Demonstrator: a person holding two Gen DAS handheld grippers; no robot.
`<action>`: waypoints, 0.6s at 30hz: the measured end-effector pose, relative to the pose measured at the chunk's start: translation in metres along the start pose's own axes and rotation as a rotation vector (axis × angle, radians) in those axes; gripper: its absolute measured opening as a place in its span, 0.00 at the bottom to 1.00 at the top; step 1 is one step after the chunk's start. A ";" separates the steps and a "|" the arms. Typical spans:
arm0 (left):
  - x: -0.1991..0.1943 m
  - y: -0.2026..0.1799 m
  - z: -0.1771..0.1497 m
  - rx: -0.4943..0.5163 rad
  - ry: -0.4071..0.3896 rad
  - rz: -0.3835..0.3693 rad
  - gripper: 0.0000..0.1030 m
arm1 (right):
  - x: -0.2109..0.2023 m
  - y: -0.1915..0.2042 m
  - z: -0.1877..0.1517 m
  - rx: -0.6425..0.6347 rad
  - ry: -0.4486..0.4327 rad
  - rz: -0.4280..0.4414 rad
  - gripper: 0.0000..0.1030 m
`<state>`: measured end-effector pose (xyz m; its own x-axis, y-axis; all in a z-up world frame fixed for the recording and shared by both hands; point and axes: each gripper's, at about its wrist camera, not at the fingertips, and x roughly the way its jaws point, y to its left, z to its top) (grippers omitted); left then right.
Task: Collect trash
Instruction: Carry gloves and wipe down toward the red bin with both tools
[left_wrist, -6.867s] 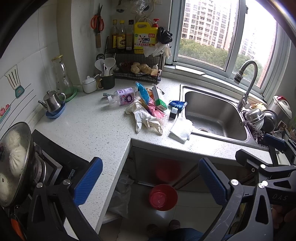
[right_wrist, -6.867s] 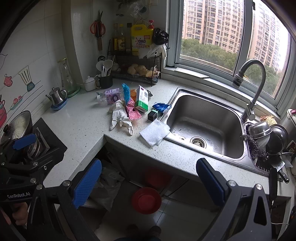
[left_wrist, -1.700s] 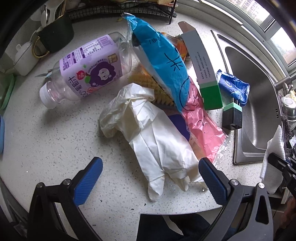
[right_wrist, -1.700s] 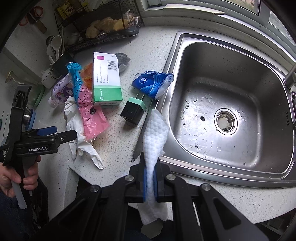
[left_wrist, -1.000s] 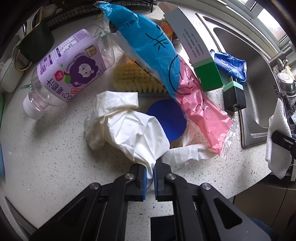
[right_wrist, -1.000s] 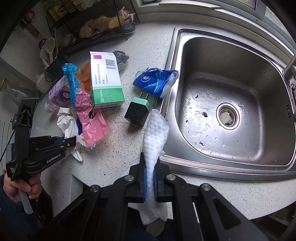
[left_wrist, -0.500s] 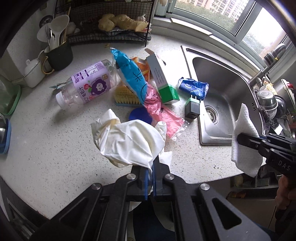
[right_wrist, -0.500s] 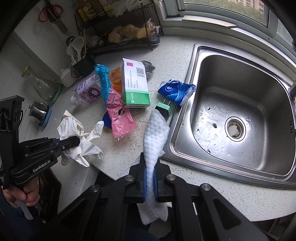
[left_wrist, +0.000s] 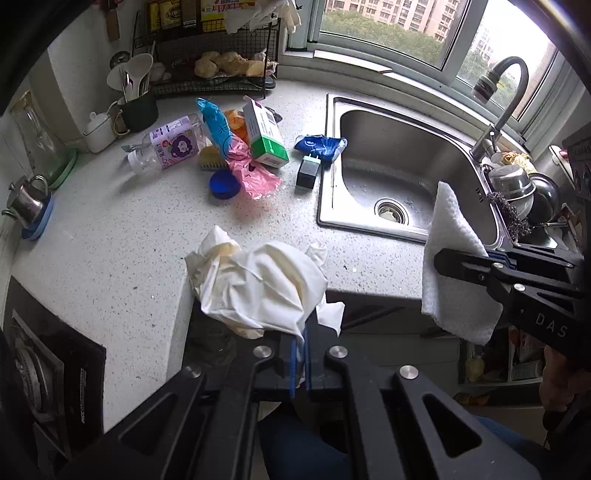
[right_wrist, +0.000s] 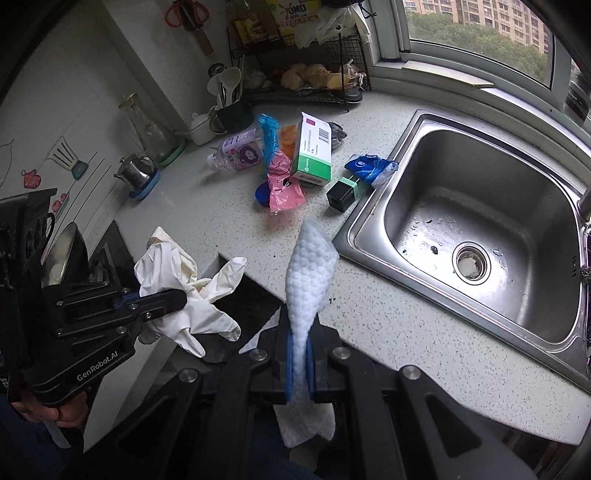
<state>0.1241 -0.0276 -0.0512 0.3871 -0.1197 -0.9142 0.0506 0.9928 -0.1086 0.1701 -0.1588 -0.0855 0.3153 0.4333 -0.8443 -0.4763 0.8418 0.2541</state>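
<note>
My left gripper (left_wrist: 300, 349) is shut on crumpled white rubber gloves (left_wrist: 258, 288), held in the air off the counter's front edge; the gloves also show in the right wrist view (right_wrist: 177, 284). My right gripper (right_wrist: 300, 360) is shut on a white paper towel (right_wrist: 310, 273), also lifted; it shows in the left wrist view (left_wrist: 454, 266). Trash lies on the counter: a plastic bottle (left_wrist: 170, 147), a blue and pink wrapper (left_wrist: 236, 155), a green-ended carton (left_wrist: 264, 133), a blue lid (left_wrist: 223, 184), a blue packet (left_wrist: 321, 144) and a small black box (left_wrist: 307, 173).
A steel sink (left_wrist: 406, 173) with a tap (left_wrist: 498, 96) lies right of the trash. A wire rack (left_wrist: 218, 74), utensil cup (left_wrist: 138, 109) and small kettle (left_wrist: 26, 203) stand at the back and left. A stove (left_wrist: 48, 354) is at lower left.
Both grippers have pulled back from the counter and risen. The gloves and the paper towel have come away with them, off the counter's front edge.
</note>
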 end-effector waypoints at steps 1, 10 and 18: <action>-0.002 -0.006 -0.007 -0.003 0.002 0.012 0.02 | -0.003 0.000 -0.008 -0.010 0.003 0.002 0.05; 0.004 -0.041 -0.064 -0.039 0.072 0.031 0.02 | -0.013 -0.003 -0.065 -0.012 0.045 0.038 0.05; 0.049 -0.038 -0.107 -0.094 0.183 0.000 0.02 | 0.022 -0.008 -0.104 0.016 0.111 0.059 0.05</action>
<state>0.0426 -0.0708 -0.1342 0.2130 -0.1251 -0.9690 -0.0389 0.9899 -0.1363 0.0955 -0.1894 -0.1556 0.1938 0.4444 -0.8746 -0.4781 0.8212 0.3113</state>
